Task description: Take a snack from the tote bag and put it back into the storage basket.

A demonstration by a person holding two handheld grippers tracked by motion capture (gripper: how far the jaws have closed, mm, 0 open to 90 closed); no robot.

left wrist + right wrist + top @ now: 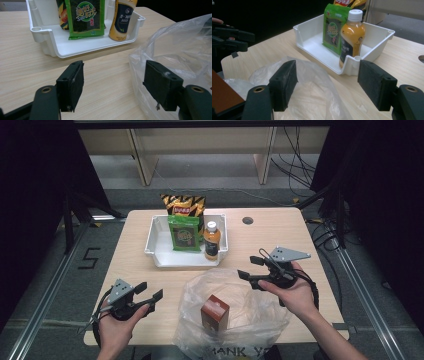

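Nearest the person, one clear plastic bag slumps at the table's front edge with a single brown carton standing upright inside it. The left gripper hovers just left of the bag, its jaws spread with nothing between them. The right gripper hangs over the bag's far right rim, jaws also spread wide and empty.

The left gripper view shows the bag's crinkled wall just beside one pad. The right gripper view catches a corner of the carton and the round hole in the tabletop.

Farther back sits one white tray holding three things: a green packet, one orange bottle and a yellow-black snack bag behind them.
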